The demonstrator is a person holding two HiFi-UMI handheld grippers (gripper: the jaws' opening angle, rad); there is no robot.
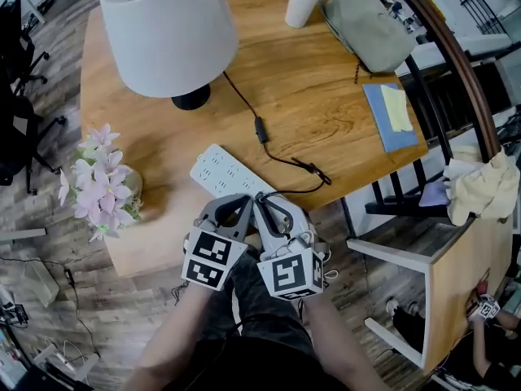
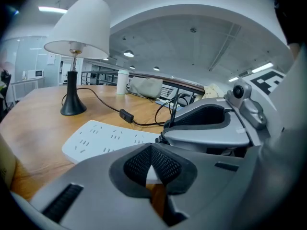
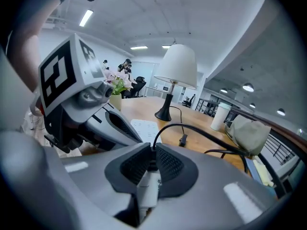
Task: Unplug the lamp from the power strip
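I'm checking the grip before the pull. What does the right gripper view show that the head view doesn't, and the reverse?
Right gripper view only: the white plug clamped between the right tool's pads, its black cord arcing away. Head view only: the right tool's own marker cube and the person's forearms. Both: lamp, power strip, left tool.

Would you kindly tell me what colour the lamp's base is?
The base is black, best seen in the left gripper view.
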